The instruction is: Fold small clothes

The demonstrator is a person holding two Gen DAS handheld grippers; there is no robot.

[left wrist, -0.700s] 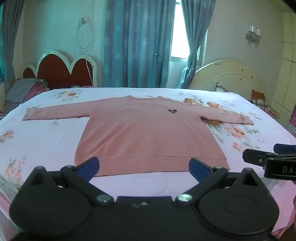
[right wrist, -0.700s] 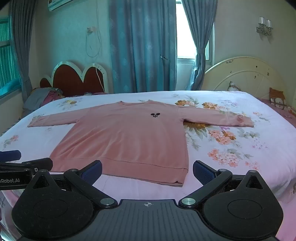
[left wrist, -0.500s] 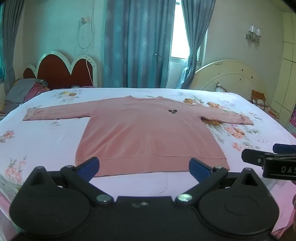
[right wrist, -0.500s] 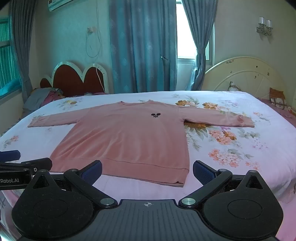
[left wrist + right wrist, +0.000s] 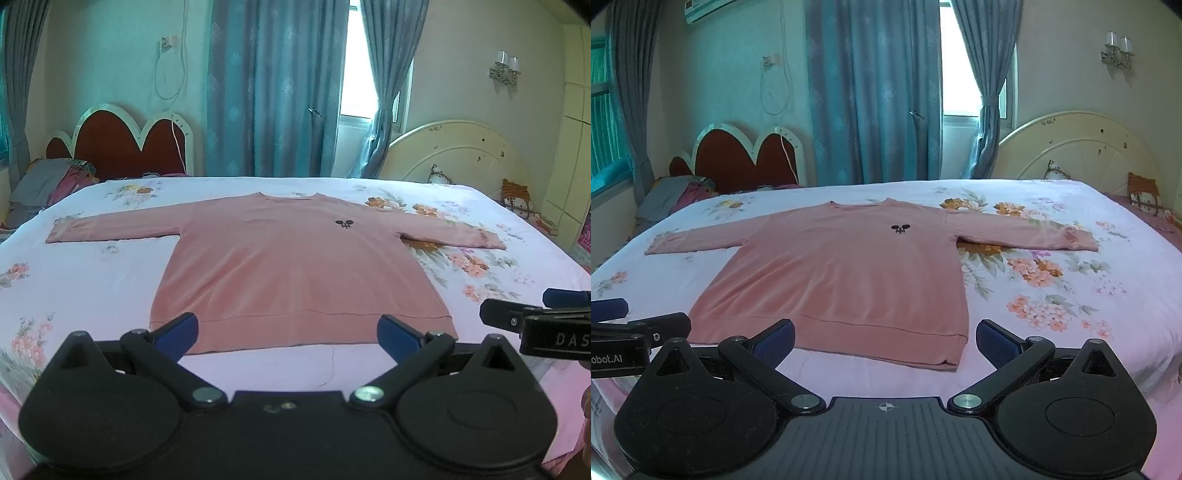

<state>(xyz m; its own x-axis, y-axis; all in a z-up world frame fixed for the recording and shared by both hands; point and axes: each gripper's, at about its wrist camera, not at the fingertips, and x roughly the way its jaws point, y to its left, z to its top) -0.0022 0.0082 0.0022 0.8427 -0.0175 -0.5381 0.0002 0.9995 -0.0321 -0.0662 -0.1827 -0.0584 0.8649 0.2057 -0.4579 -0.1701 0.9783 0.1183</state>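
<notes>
A big bed [image 5: 92, 280] with a white sheet full of flowers fills most of both views. Behind it hang long blue curtains [image 5: 273, 88], and a red headboard [image 5: 122, 151] with a wavy white edge stands at the far left.

A pink shirt [image 5: 295, 266] lies flat in the middle of the bed, front side up. Its neck points away, toward the curtains, and its bottom edge is the side closest to the tongs. The two long sleeves stretch straight out, one to the left and one to the right (so the shirt is longest from cuff to cuff, side to side). A tiny dark picture [image 5: 344, 223] sits on the chest.

The left gripper [image 5: 288, 328] hangs near the bottom edge of the shirt with its blue tips spread wide and nothing between them. The right gripper [image 5: 884, 339] is just beside it, also spread wide and holding nothing, near the shirt's right bottom corner.
</notes>
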